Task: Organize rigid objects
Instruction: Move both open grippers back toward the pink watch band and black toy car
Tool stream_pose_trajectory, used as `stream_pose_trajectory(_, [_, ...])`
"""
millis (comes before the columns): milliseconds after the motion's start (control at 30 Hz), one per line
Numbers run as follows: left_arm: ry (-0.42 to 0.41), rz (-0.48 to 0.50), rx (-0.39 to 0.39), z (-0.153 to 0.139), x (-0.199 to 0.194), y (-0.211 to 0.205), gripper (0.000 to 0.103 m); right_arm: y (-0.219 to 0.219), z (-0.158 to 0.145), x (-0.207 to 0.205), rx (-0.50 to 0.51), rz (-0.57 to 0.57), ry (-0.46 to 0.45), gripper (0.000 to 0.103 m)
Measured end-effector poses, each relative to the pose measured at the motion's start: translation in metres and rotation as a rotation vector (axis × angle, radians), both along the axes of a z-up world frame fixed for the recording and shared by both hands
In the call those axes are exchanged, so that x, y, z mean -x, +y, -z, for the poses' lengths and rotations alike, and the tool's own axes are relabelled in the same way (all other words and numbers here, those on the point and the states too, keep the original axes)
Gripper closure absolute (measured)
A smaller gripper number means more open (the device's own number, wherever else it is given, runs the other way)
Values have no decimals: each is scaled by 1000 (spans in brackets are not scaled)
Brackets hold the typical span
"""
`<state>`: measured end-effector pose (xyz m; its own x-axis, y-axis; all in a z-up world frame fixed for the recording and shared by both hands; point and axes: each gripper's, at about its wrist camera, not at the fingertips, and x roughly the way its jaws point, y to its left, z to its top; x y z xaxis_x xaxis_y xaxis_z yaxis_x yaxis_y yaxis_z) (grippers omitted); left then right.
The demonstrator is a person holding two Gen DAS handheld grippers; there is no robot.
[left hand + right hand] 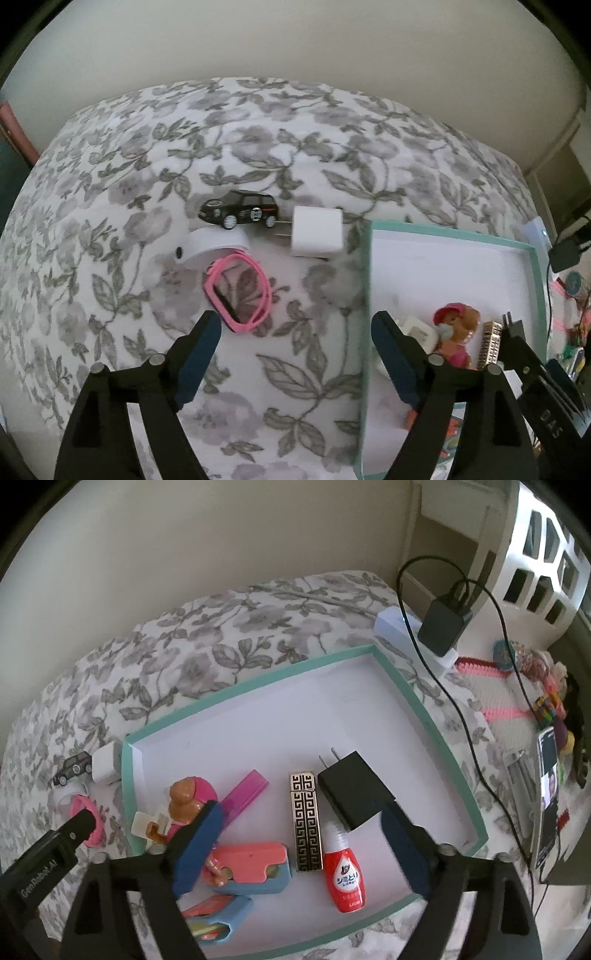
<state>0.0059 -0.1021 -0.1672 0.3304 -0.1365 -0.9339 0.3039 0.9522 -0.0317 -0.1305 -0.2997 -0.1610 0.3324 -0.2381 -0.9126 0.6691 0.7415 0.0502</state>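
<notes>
Hovering above the floral bedspread (155,155), the left gripper (295,332) stands with jaws spread wide and nothing between them. At 12 o'clock from its fingertips lie the pink band (238,291), the black toy car (240,212) and the white charger cube (317,234), all outside the teal-rimmed tray (399,686). The right gripper (301,832) hangs over the tray, jaws wide apart, gripping nothing. Between its fingers lie the patterned metal bar (304,823) and the red bottle (345,878); the black adapter (351,794) sits at 1 o'clock, the doll figure (192,797) at 10 o'clock.
</notes>
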Motion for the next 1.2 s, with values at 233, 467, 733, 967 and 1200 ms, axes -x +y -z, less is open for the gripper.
stream_pose_trajectory(233, [-9,-60,-17,1,-10,15,12,0,2,-2,9,-2,-2,0])
stream_pose_trajectory(467, [-41,-151,-18,-3,-25,46,4,11,2,-9,37,-55,-10,0])
stream_pose_trajectory(733, [-129,-259,8,-15,-36,86,4,35,-8,-22,62,-137,-65,0])
stream_pose_trajectory(967, [-206,-295,-6,-29,-43,110,4,64,-14,-40,64,-234,-123,0])
stream_pose_trajectory(1200, [-163,-286,19,-22,-52,120,4,89,-17,-56,29,-304,-175,0])
